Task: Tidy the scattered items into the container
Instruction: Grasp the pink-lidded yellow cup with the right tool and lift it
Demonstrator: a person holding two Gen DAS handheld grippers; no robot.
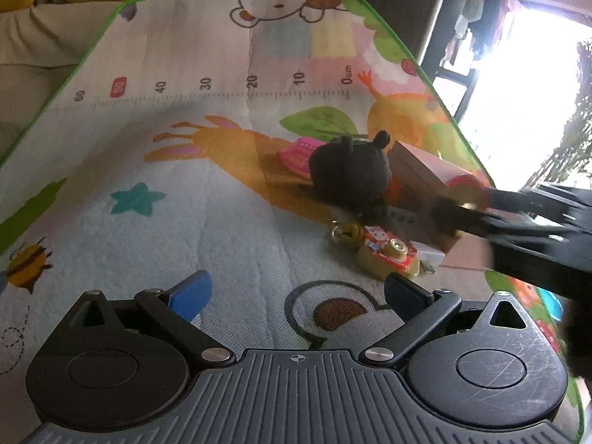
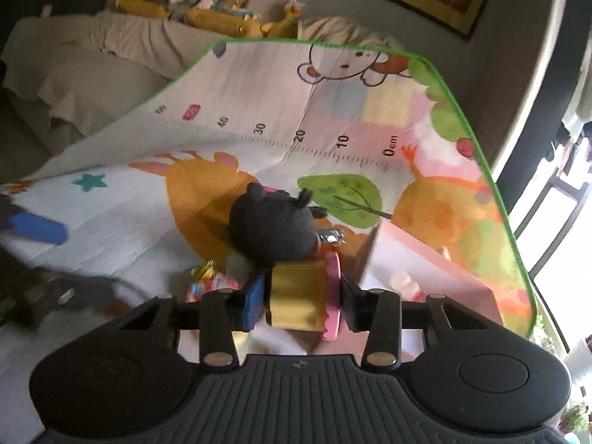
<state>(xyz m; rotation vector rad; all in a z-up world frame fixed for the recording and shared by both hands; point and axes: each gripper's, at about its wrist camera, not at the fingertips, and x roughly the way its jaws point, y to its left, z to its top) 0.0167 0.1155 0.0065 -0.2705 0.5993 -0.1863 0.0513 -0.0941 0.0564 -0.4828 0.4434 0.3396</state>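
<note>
Pink box (image 2: 425, 270) beside black plush (image 2: 273, 222)

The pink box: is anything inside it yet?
The pink box lies open, with something white and pink visible inside, too blurred to name. The right gripper and its yellow toy cover the rest.

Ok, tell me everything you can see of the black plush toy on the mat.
The black plush toy is a rounded, fuzzy, soft-looking lump with two small ears on top. It lies on the play mat, over the printed orange animal, beside the pink box. A pink item peeks out behind it, and a metal clasp shows at its side. Neither gripper touches it; its face is not visible.
</note>
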